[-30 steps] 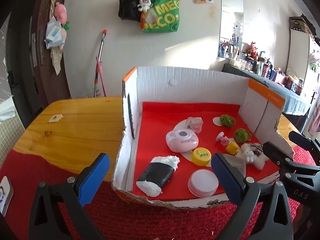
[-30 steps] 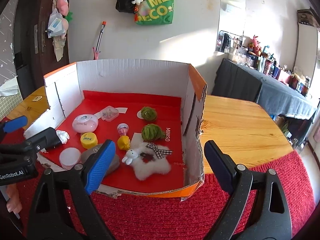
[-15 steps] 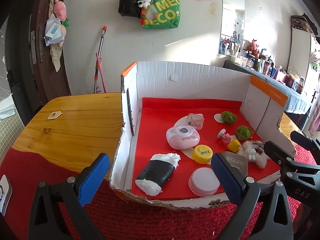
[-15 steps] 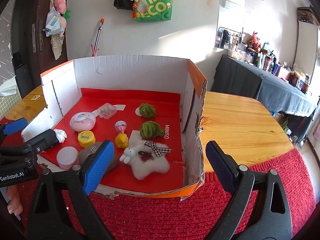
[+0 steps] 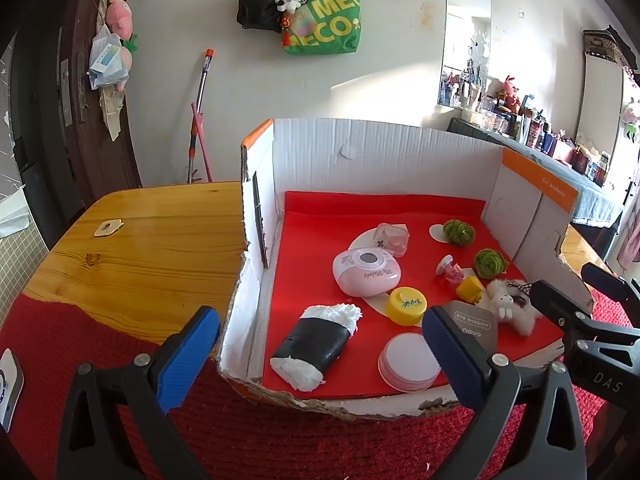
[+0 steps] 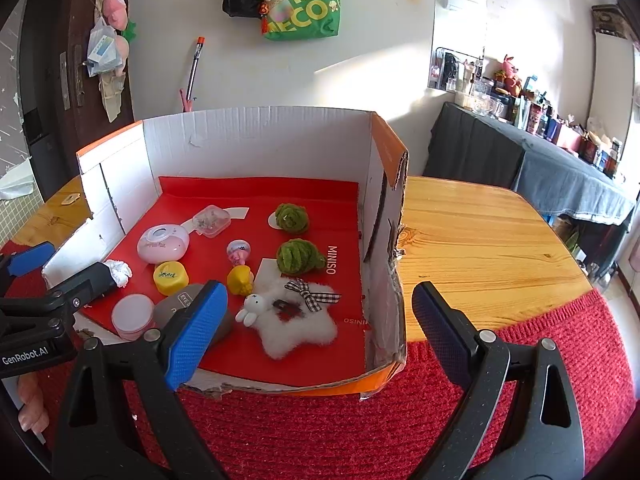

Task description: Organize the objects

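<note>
A cardboard box with a red floor holds several small items: a pink round case, a yellow cap, a black and white roll, a white round lid, a grey eye shadow compact, two green pompoms and a white fluffy star with a bunny. My left gripper is open and empty at the box's front left corner. My right gripper is open and empty at its front right corner.
The box stands on a wooden table, partly on a red knitted mat. A small beige tag lies on the wood at the left. A dark cluttered sideboard stands at the right.
Both grippers have drifted slightly, so the box sits a little lower and nearer in the views. Nothing in the box has moved.
</note>
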Action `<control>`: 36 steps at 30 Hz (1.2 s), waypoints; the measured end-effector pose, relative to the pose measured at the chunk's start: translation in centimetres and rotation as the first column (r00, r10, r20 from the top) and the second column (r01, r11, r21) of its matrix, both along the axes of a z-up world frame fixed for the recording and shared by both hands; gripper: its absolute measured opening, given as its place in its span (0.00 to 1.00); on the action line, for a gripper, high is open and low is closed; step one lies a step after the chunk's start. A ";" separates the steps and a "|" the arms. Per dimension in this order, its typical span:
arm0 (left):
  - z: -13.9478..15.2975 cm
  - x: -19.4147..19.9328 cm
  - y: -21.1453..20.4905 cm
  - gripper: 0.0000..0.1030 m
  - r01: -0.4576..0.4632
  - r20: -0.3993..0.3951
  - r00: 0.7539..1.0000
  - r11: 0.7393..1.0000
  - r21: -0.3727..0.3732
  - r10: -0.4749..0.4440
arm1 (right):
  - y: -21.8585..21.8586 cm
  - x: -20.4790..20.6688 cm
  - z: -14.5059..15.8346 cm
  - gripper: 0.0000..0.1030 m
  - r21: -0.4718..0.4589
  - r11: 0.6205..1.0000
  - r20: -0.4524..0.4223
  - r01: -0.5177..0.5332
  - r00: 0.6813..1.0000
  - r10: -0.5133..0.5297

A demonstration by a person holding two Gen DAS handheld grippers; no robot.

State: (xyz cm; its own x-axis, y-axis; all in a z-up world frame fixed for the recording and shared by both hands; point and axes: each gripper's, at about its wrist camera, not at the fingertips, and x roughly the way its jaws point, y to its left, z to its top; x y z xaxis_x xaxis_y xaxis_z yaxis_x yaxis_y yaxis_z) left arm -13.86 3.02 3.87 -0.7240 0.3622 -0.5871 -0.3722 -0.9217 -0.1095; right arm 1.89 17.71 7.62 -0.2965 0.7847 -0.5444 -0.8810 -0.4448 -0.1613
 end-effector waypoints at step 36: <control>0.0 -0.1 -0.1 1.00 0.003 0.000 1.000 1.000 0.000 -0.003 | 0.3 0.1 -0.1 0.96 -0.013 1.000 0.011 0.002 1.000 -0.002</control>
State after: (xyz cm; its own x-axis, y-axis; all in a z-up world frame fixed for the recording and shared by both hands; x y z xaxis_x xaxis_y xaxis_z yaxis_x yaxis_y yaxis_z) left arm -13.93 2.93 3.92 -0.7231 0.3641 -0.5870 -0.3750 -0.9206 -0.1091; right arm 2.02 17.97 7.51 -0.2891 0.7780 -0.5578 -0.8800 -0.4454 -0.1651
